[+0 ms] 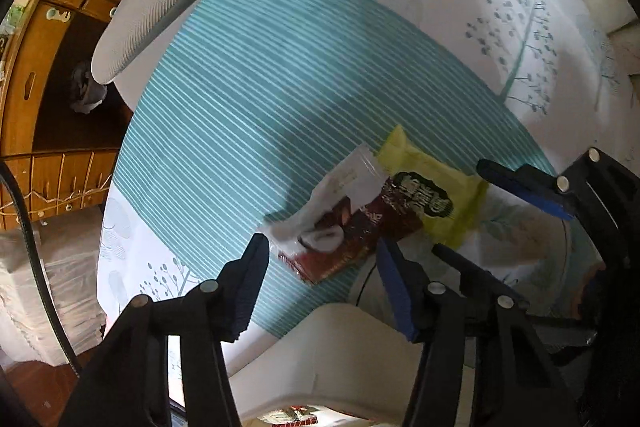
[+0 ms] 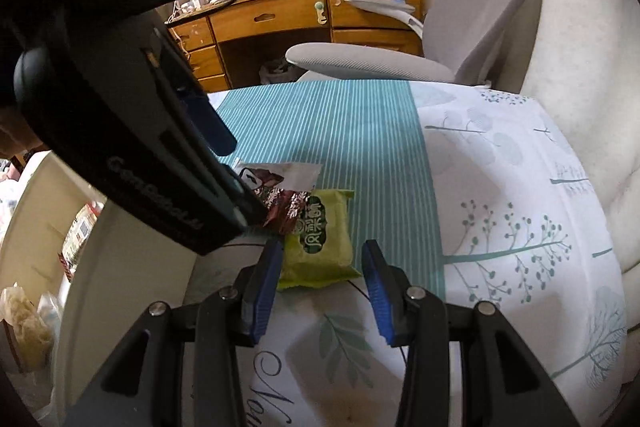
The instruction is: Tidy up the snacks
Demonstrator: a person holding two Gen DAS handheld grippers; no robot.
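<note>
Right gripper (image 2: 322,287): fingers spread wide, nothing between them, blue pads facing each other across the near end of the yellow-green snack packet (image 2: 320,247). The packet lies flat on the bedspread (image 2: 520,187), straight ahead of the fingertips, its near edge just entering the gap; the left pad (image 2: 264,291) sits just beside the packet's left edge, the right pad stands a little clear of the right edge. Long axis of the packet runs roughly away from the gripper, in line with the fingers, so a grip would close across its short width. Left gripper (image 1: 320,259): fingers also wide apart and empty, poised over the brown chocolate-bar wrapper (image 1: 352,239), which lies between the two pads, long axis slanting across the gap. A white-and-clear snack wrapper (image 1: 344,195) overlaps the brown one on its far side; the brown one in turn overlaps the yellow-green packet's far end. Judgement: each hand is nearest its own target; the right is better lined up, though the overlap may drag the brown wrapper along. White storage bin (image 1: 340,347) sits just below, snacks inside. Beyond: grey office chair (image 2: 400,63), wooden desk (image 2: 280,19).
</note>
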